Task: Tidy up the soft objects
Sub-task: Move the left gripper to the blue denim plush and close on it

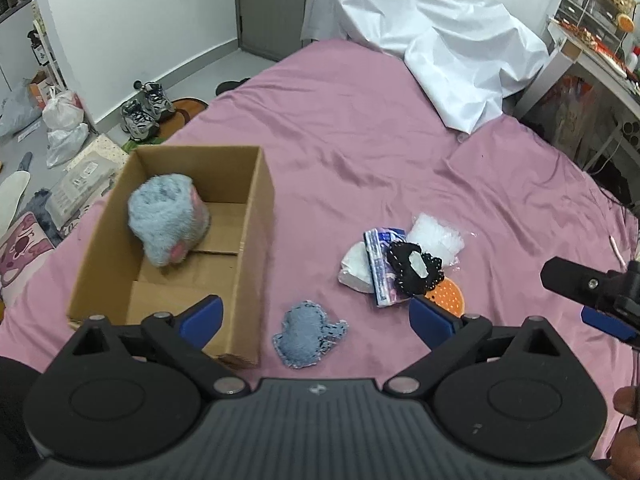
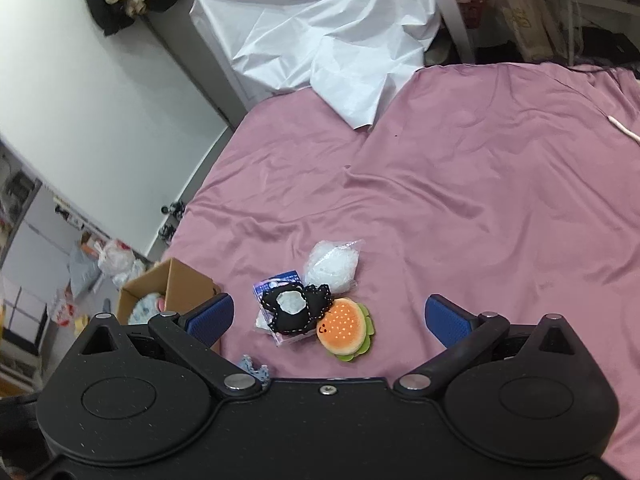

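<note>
A cardboard box (image 1: pixel 256 216) stands on the pink bed and holds a fluffy blue plush (image 1: pixel 166 220). My left gripper (image 1: pixel 316 320) is open and empty, above a small denim pad (image 1: pixel 308 338) lying beside the box. A pile lies to the right: a black felt piece (image 1: pixel 416 268), a tissue pack (image 1: pixel 380 264), a white bag (image 1: pixel 436 236) and an orange burger plush (image 1: pixel 450 296). My right gripper (image 2: pixel 328 320) is open and empty, just above the same pile: black felt piece (image 2: pixel 296 308), burger plush (image 2: pixel 344 328), white bag (image 2: pixel 332 266). The box (image 2: pixel 176 284) shows at its left.
A crumpled white sheet (image 1: pixel 440 40) covers the bed's far end. Shoes (image 1: pixel 146 110) and bags (image 1: pixel 64 120) lie on the floor left of the bed. A desk with shelves (image 1: pixel 592 40) stands at the right. The right gripper's finger (image 1: pixel 608 322) shows at the right edge.
</note>
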A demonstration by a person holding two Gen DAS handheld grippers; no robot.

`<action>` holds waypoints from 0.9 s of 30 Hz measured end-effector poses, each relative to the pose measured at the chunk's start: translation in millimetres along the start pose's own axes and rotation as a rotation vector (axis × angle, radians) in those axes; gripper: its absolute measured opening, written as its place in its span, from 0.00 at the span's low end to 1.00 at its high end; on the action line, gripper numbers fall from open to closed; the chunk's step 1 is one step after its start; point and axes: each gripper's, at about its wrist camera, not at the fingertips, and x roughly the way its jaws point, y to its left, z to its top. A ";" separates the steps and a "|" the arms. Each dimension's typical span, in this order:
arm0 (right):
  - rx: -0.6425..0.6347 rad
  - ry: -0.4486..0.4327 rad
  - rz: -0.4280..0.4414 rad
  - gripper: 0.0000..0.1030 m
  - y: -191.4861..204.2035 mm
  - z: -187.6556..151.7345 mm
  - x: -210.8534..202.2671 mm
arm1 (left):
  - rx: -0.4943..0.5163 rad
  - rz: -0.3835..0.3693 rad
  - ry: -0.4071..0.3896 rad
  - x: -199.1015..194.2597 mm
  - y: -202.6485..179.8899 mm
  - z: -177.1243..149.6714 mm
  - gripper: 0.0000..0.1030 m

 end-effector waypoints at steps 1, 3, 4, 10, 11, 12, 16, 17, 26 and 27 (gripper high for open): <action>-0.006 0.005 0.014 1.00 -1.2 1.8 0.9 | 0.003 0.001 0.003 3.4 -2.0 0.0 0.96; -0.036 0.012 0.021 1.00 -1.0 4.5 2.8 | 0.004 0.003 0.013 11.4 -5.2 -0.6 0.93; -0.053 0.016 0.023 1.00 -0.8 5.8 3.8 | 0.003 0.001 0.020 15.4 -6.9 -0.1 0.89; -0.148 0.051 0.025 1.00 -1.5 11.4 12.2 | 0.015 0.006 0.061 38.1 -15.7 -3.4 0.79; -0.148 0.061 0.026 1.00 -3.0 12.1 15.4 | 0.015 0.011 0.067 41.5 -16.2 -3.9 0.76; -0.142 0.071 0.026 1.00 -4.6 12.9 19.2 | 0.011 0.013 0.074 45.0 -16.1 -4.4 0.74; -0.136 0.106 -0.002 1.00 -8.9 13.7 32.0 | -0.012 0.015 0.108 59.7 -15.0 -6.6 0.63; -0.127 0.112 -0.004 1.00 -11.4 14.1 34.1 | -0.016 0.017 0.113 62.1 -13.7 -7.1 0.60; -0.122 0.134 0.003 1.00 -12.0 13.7 41.2 | -0.043 0.035 0.146 87.0 -11.6 -13.6 0.41; -0.124 0.139 -0.001 1.00 -11.6 13.4 43.3 | -0.044 0.037 0.149 89.7 -11.8 -14.2 0.41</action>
